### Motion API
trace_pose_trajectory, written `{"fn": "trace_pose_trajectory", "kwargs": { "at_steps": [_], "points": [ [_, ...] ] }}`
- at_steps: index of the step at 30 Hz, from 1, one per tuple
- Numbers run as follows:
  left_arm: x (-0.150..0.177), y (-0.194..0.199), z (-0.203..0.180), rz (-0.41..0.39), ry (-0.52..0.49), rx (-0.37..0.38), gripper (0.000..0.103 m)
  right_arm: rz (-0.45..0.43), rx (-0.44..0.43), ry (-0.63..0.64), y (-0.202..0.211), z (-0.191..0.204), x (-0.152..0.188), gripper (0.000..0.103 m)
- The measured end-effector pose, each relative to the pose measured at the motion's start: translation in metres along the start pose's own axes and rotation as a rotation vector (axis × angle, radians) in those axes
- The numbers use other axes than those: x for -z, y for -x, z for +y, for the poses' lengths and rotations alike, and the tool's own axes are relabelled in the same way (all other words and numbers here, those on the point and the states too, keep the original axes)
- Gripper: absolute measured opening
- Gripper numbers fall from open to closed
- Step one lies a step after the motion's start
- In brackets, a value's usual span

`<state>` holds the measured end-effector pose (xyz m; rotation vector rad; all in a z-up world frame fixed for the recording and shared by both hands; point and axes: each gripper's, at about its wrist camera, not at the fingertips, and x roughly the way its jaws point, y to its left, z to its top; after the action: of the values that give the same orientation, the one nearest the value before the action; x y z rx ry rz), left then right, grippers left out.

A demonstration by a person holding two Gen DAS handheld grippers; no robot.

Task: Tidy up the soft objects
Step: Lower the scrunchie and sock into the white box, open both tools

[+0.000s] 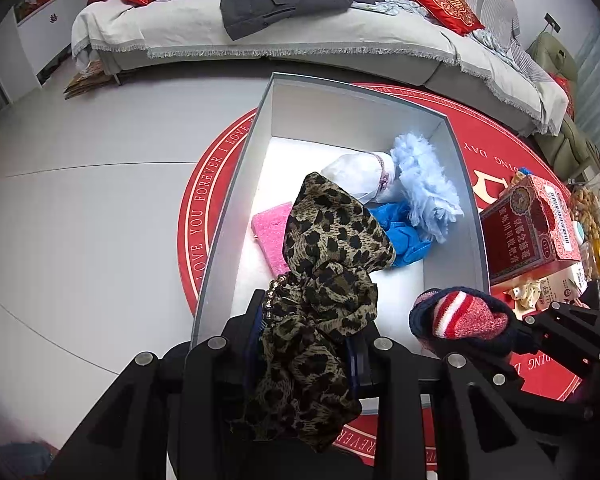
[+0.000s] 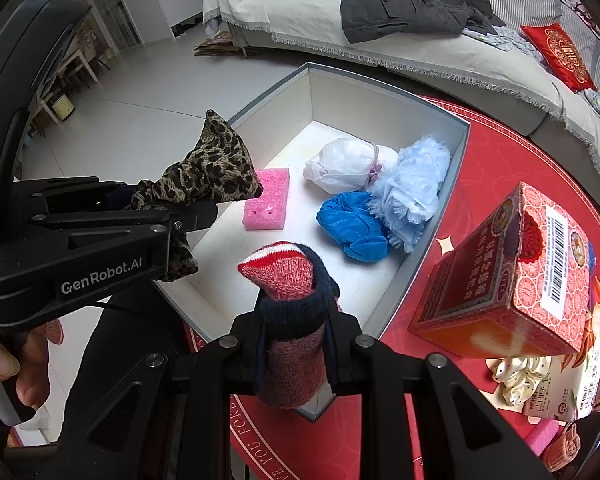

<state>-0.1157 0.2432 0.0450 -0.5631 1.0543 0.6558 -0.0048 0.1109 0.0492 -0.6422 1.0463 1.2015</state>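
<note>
Left hand-held gripper (image 1: pixel 308 344) pinches our leopard scarf (image 1: pixel 332 248), right hand-held gripper (image 2: pixel 296 344) clamps the knit sock (image 2: pixel 288 280), both over the grey box (image 2: pixel 456 152); light, limp, compressible, so mid-bunch grips suit.

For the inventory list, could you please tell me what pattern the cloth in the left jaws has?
Leopard print, black on tan: the cloth shows best in the left wrist view.

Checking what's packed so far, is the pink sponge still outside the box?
No, the pink sponge lies on the floor of the box, beside the blue cloth.
</note>
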Motion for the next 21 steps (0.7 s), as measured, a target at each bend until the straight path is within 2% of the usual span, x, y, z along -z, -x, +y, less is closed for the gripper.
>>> {"fn": "trace_pose_trajectory", "kwargs": {
  "at_steps": [21],
  "points": [
    [-0.0044, -0.0092, -0.0064, 0.02, -0.031, 0.003, 0.033, 0.013, 0.0, -0.006, -0.0096, -0.0019, -0.0019, 0.025]
  ]
}}
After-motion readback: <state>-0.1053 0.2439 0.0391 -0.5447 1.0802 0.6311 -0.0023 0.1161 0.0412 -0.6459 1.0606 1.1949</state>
